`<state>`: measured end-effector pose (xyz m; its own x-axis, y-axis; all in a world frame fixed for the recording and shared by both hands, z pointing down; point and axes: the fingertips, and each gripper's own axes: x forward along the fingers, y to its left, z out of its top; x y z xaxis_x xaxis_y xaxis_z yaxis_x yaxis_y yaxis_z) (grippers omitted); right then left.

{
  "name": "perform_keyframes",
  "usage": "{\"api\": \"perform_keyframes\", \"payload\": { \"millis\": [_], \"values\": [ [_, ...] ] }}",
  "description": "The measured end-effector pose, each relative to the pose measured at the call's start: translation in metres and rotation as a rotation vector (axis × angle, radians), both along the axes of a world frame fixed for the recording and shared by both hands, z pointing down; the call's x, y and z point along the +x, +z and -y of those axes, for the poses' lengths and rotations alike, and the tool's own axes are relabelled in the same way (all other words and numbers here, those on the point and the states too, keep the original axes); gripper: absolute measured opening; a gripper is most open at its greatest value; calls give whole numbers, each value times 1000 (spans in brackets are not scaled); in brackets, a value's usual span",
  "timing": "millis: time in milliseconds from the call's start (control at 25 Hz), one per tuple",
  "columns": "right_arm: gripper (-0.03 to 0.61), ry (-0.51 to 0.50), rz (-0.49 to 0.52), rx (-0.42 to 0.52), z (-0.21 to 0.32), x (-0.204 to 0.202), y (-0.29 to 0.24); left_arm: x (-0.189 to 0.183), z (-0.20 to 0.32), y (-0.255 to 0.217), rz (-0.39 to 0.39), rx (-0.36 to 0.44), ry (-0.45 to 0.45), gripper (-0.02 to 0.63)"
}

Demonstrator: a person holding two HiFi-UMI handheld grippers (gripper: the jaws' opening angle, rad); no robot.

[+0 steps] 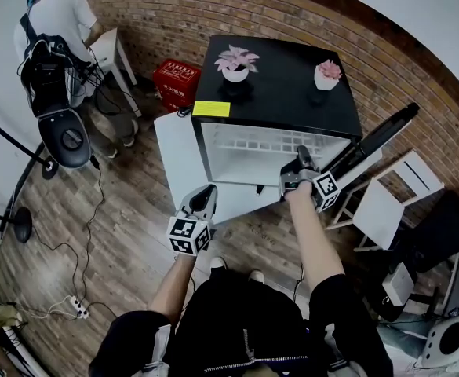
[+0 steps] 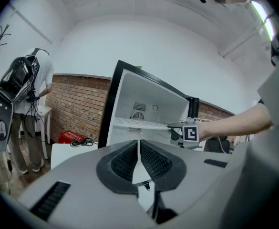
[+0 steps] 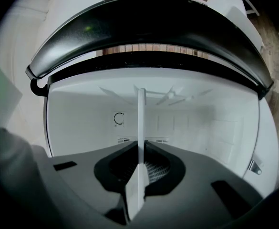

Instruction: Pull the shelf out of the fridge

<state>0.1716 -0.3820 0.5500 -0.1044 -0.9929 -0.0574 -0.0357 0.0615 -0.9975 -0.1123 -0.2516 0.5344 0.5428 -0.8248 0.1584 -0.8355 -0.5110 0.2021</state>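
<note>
Front edge of the shelf (image 1: 253, 142) partly hidden behind the right gripper (image 1: 301, 160)

Black fridge top (image 1: 280, 96) bears a larger flowerpot (image 1: 235, 64), a smaller flowerpot (image 1: 328, 75), seemingly a yellow note (image 1: 211, 108).

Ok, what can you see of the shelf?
The shelf is a thin white panel, plastic by the look, with a grid of slots across it. It lies level inside the open fridge, mostly within the cavity. The right claw is shut on its front edge, toward the right end; the right gripper view shows the panel edge-on between the pads. Nothing shows on top of it.
</note>
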Motion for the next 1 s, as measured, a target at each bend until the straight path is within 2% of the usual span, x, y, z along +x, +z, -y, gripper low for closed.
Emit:
{"api": "perform_keyframes", "payload": {
  "millis": [80,200,320,520,760,880,1000],
  "values": [
    [28,-4,-2,5,0,-1,-1,3,0,-1,-38,-2,9,28],
    [29,-7,3,5,0,-1,0,6,-1,-3,-110,-9,22,185],
    [29,-9,-3,8,1,0,0,10,-2,-5,-211,-25,45,256],
    [31,-14,-6,11,1,0,0,4,4,-4,-465,-106,18,268],
    [30,-19,10,9,0,-2,2,-4,23,0,-852,-241,-37,267],
    [30,-20,9,10,-1,-2,0,-4,34,8,-969,-299,-82,267],
    [31,-20,-9,16,-1,-2,-1,5,49,5,-1055,-311,-68,267]
  ]
}}
